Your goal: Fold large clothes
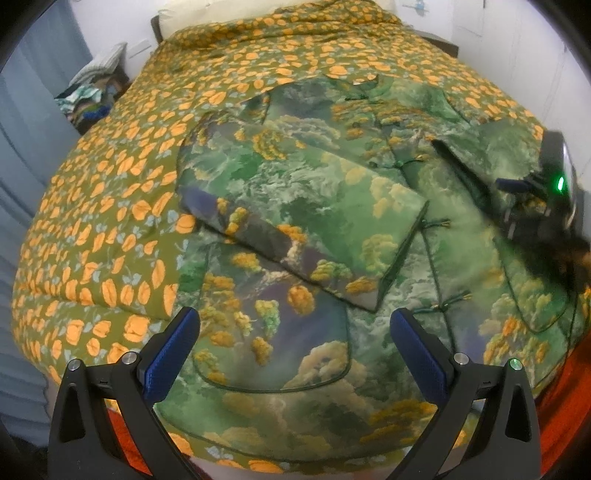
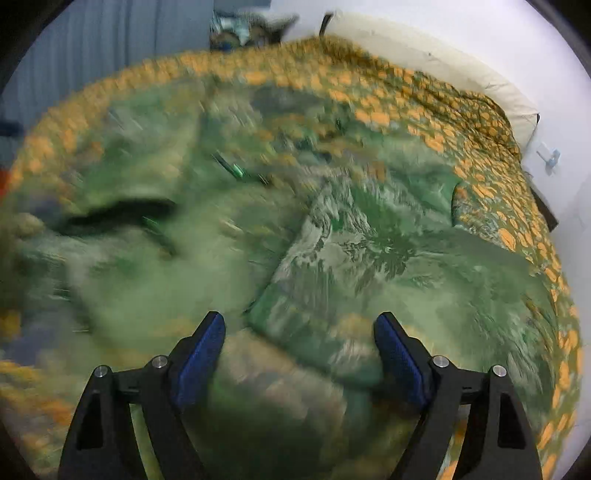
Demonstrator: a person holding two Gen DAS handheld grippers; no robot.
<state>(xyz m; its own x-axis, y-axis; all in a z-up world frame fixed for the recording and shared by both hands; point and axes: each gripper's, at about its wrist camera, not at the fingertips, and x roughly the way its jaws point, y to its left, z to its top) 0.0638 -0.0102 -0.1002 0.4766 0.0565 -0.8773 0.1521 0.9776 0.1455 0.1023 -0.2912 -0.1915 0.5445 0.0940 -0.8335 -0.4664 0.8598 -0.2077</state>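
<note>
Spread across a bed, an orange-leaf quilt [image 1: 110, 206] served as the work surface, with a cream pillow [image 1: 192, 18] at the far end. On it, a large green padded jacket [image 1: 332, 229] with a cloud-and-tree print was laid front-up, collar far, hem near. One sleeve [image 1: 295, 221] was seen already folded in across the chest from the left; the other sleeve [image 1: 517, 206], on the right, was not yet brought over, and the body was not yet doubled up — so roughly a first fold done, it was judged, with most left. The left gripper [image 1: 295, 339] was held above the near hem, its blue pads spread wide and nothing between them. The right gripper [image 2: 299, 343] was shown over the right sleeve in a badly blurred picture, fingers likewise wide apart, no cloth pinched. A clutter of clothes [image 1: 92, 96] was glimpsed beside the bed, far left.
</note>
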